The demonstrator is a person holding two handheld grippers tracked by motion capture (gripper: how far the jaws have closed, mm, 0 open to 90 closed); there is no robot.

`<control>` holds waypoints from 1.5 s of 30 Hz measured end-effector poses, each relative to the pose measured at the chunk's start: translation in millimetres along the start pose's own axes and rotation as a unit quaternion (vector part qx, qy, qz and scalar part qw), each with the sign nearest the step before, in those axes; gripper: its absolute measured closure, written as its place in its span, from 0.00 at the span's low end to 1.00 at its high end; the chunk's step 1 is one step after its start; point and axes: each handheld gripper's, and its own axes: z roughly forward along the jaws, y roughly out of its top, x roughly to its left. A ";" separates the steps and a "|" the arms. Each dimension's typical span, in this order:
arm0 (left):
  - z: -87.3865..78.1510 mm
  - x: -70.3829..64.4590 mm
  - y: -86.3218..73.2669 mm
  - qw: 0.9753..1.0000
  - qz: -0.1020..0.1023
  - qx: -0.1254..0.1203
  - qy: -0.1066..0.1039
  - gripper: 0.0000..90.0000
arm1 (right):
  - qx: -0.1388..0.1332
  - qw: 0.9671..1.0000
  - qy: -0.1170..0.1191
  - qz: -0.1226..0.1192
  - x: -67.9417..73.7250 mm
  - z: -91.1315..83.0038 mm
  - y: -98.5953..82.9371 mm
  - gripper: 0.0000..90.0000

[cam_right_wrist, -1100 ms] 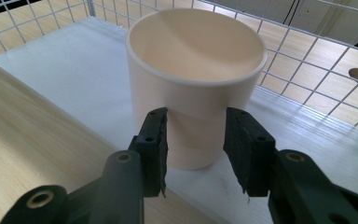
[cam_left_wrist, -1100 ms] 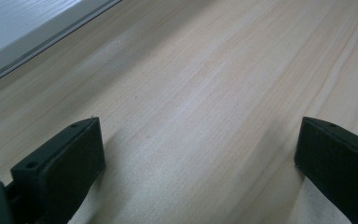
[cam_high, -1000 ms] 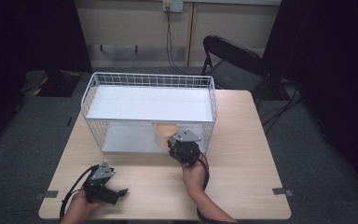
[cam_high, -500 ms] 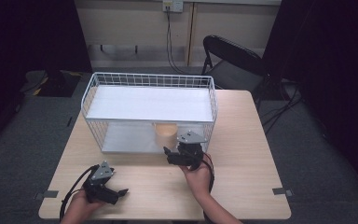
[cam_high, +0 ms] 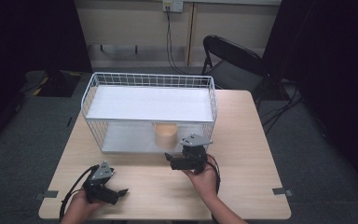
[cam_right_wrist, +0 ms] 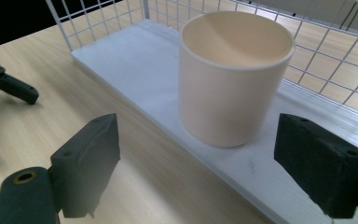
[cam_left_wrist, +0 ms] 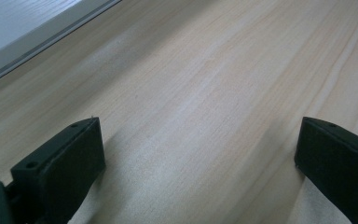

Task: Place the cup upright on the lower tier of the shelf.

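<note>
A pale wooden bench [cam_high: 247,140] stood on grey carpet [cam_high: 317,154]. Behind it, in the upper right of the frame, a black folding chair [cam_high: 233,60] waited. Cables [cam_high: 170,37] hung from a wall socket [cam_high: 172,5] against cream panels; dark curtains [cam_high: 32,32] flanked both sides.

Count at the table

You had two grippers, left gripper [cam_high: 103,185] and right gripper [cam_high: 186,158], one cream cup [cam_right_wrist: 233,74], one white wire rack [cam_high: 121,84], one table [cam_high: 251,140], one folding chair [cam_high: 233,60].

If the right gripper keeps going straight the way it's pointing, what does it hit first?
Most likely the cream cup, upright on the white shelf board; the open right gripper points toward it.
</note>
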 end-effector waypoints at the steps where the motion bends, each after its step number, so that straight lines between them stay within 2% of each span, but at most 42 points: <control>1: 0.1 -0.4 -0.1 1.000 -0.003 -0.001 0.000 0.01 | 0.001 1.000 0.004 -0.002 -0.6 -1.5 -0.6 0.15; 6: 0.0 -0.4 -0.2 1.000 -0.003 -0.001 -0.001 0.01 | 0.000 1.000 0.019 -0.005 -3.7 -9.0 -4.1 0.16; 19: 0.1 -0.5 -0.3 1.000 -0.003 -0.002 -0.001 0.01 | 0.008 0.999 0.031 -0.018 -11.0 -24.9 -11.3 0.16; 36: 0.0 -0.4 -0.2 1.000 -0.003 -0.001 -0.001 0.01 | 0.019 0.998 0.056 -0.030 -30.8 -46.2 -30.3 0.16; 45: 0.0 -0.4 -0.2 1.000 -0.003 -0.001 -0.001 0.01 | 0.023 0.998 0.056 -0.029 -40.6 -55.1 -39.8 0.16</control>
